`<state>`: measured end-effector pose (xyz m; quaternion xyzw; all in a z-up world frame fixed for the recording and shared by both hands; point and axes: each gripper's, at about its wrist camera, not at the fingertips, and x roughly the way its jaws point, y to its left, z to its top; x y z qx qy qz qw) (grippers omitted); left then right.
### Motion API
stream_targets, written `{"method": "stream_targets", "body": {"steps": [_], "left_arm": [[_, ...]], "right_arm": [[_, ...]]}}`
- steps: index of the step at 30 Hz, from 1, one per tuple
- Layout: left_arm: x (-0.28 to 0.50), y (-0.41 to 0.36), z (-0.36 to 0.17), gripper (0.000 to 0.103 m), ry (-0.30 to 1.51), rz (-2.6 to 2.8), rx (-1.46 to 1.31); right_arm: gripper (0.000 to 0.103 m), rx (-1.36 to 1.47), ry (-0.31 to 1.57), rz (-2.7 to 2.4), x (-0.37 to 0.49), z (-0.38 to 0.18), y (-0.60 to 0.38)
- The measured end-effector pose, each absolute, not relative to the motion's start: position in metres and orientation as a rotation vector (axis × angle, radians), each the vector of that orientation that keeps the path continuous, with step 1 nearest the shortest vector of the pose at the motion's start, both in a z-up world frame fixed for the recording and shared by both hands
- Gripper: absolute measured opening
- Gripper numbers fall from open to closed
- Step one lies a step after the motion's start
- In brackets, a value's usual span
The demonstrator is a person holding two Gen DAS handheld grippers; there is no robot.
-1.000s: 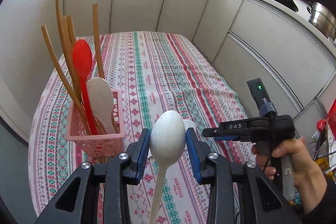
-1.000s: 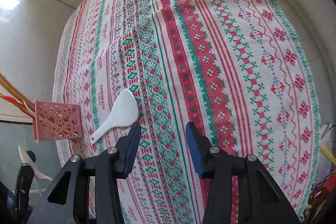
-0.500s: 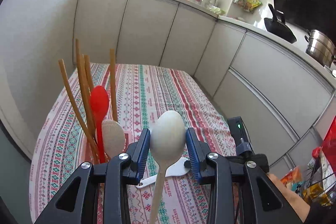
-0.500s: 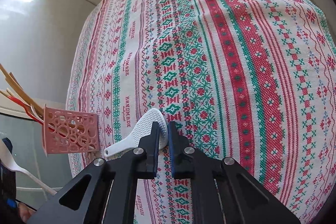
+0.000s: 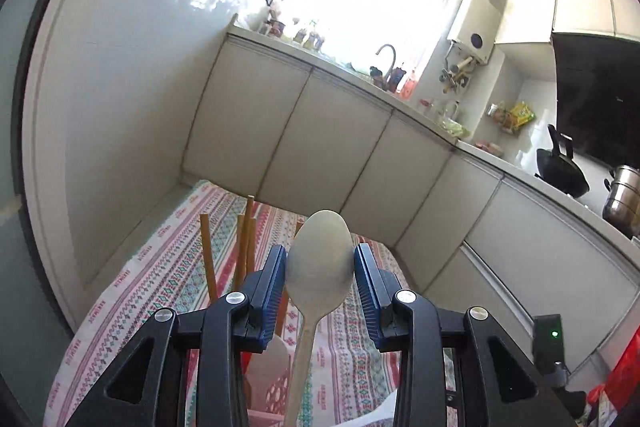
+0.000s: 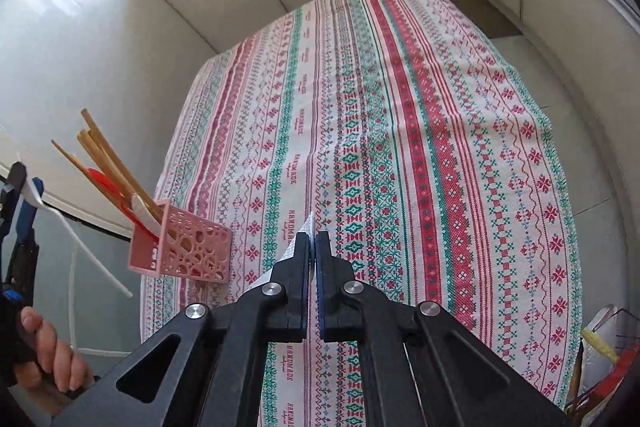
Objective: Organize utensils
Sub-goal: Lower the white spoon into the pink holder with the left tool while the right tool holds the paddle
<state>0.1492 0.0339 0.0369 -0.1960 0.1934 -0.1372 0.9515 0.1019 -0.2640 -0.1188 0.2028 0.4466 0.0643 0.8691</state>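
Note:
My left gripper (image 5: 320,267) is shut on a white plastic spoon (image 5: 320,259), bowl up, handle hanging down over the pink utensil basket (image 5: 276,391). The same spoon (image 6: 76,231) and left gripper (image 6: 16,195) show at the far left of the right wrist view, just left of and above the basket (image 6: 188,247). The basket holds several wooden chopsticks (image 6: 108,163), a red spoon (image 6: 106,183) and a white paddle. My right gripper (image 6: 312,239) is shut on a white rice paddle (image 6: 294,251), held edge-on above the tablecloth.
The table carries a striped red, green and white cloth (image 6: 400,131). White cabinets (image 5: 320,147) run behind and to the right. A wok (image 5: 560,171) and steel pot (image 5: 620,199) sit on the counter. Bags lie off the table's right edge (image 6: 600,347).
My right gripper closed on the rice paddle and lifted it off the cloth. My left gripper tilted up and moved toward the basket with the spoon.

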Motion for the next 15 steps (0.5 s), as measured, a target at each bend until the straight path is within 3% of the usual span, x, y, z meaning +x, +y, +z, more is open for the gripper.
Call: {"method": "stream_targets", "body": {"steps": [15], "left_arm": [[0.172,0.006,0.005,0.036,0.363,-0.187,-0.275]], "right_arm": [[0.003,0.385,0.859,0.132,0.077,-0.091,-0.263]]}}
